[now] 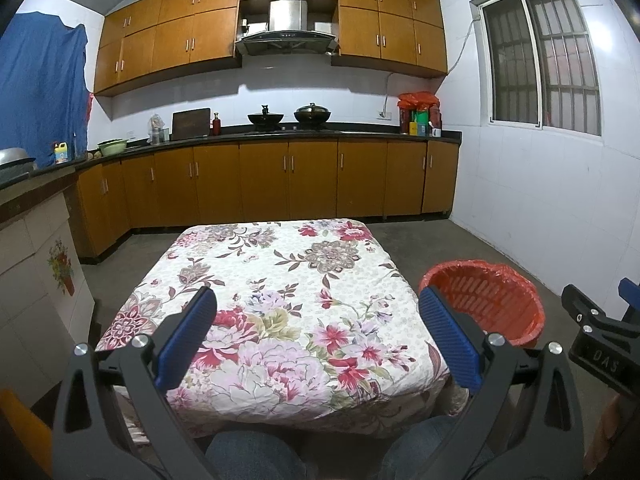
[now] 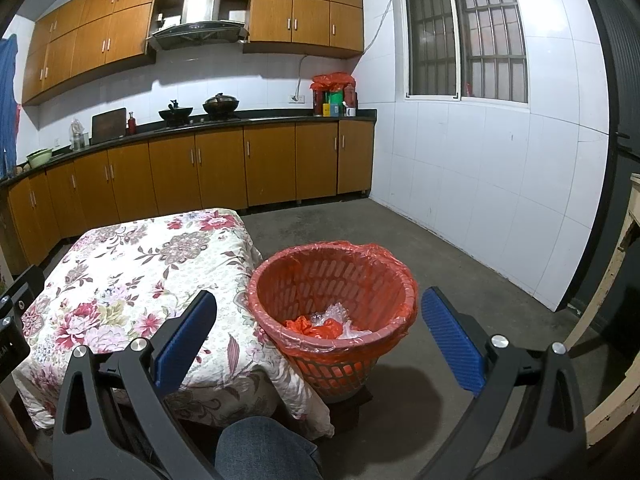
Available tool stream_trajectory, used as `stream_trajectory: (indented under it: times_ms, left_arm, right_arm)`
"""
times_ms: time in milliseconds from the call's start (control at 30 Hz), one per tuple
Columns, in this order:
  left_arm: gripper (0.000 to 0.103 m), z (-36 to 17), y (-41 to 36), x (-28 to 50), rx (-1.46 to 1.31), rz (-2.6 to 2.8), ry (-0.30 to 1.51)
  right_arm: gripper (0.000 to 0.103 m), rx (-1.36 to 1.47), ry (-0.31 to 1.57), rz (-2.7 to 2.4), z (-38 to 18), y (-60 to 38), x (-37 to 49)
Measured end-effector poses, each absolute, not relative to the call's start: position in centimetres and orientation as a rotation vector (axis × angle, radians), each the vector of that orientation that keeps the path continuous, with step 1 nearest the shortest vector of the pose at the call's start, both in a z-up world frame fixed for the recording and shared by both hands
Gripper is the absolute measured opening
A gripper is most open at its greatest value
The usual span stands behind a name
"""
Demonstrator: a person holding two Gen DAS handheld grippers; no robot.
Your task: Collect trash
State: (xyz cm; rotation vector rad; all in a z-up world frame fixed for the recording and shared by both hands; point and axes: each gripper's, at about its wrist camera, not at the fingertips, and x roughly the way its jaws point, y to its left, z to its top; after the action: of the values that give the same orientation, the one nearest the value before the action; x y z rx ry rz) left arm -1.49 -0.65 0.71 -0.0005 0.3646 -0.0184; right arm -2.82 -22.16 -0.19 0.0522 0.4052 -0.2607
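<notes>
Hovering above the floral tablecloth (image 1: pixel 280 300), the left gripper (image 1: pixel 318 316) has its jaws spread wide and holding nothing; the right gripper (image 2: pixel 320 320) is likewise released, over the red bag-lined wastebasket (image 2: pixel 336 344) touching the table's corner, crumpled plastic trash (image 2: pixel 332 324) inside

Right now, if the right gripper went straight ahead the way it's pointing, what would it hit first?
Most likely the red trash basket: the open right gripper points at its rim, though depth is unclear.
</notes>
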Motion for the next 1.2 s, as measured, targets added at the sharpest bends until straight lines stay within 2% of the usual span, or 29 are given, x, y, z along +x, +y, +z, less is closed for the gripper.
stream_trajectory:
  times_ms: [1200]
  left_arm:
    - [0.099, 0.82, -0.73, -0.85, -0.008, -0.013, 0.388]
  right_arm:
    - [0.101, 0.054, 0.411, -0.261, -0.23, -21.91, -2.61]
